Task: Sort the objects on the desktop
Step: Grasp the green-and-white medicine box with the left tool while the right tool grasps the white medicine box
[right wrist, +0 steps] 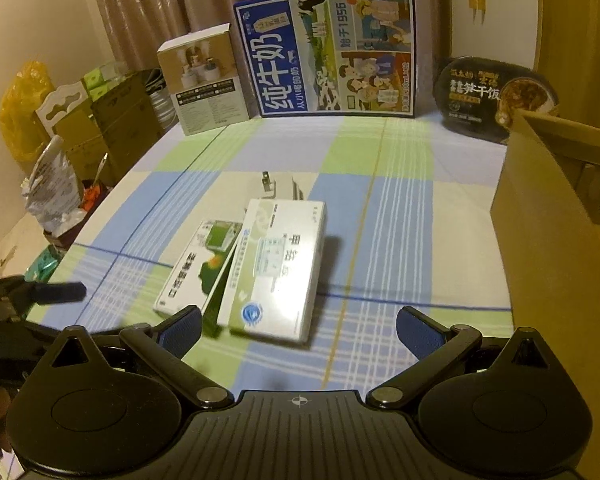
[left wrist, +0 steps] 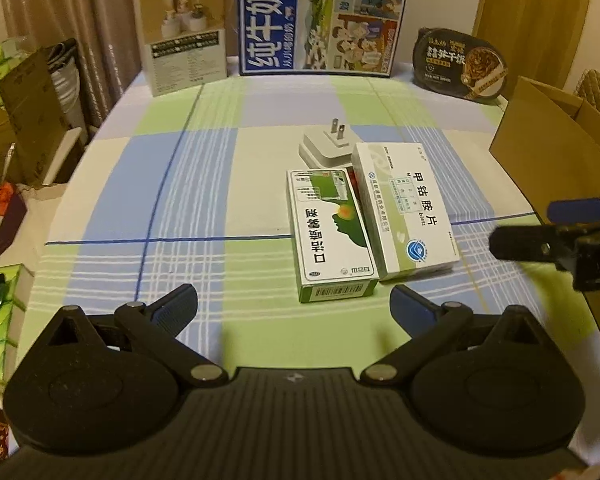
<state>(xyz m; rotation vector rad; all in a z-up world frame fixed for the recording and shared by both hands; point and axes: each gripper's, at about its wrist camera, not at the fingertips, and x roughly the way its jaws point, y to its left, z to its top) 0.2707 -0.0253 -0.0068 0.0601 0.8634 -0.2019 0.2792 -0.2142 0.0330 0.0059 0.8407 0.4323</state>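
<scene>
A: What is on the table right now?

B: Three small things, all in the middle. There is a green and white box, a white box just beside it on its right, and a white plug behind them. The two boxes touch, and in the right camera the white box seems to lean a bit on the green and white box.

A: Are the grabbers holding anything?

B: No. The left gripper has its two fingers spread wide, with nothing between them. The right gripper is spread wide too, and holds nothing. Both hang just in front of the boxes, not touching them.

A: Where do the things go?

B: I think into the brown cardboard box at the right edge of the table. It is near, but I cannot see inside it.

A: So how much is done?

B: It looks like the start. All three things I can see lie out on the cloth, so each one is left to pick up and put away
</scene>
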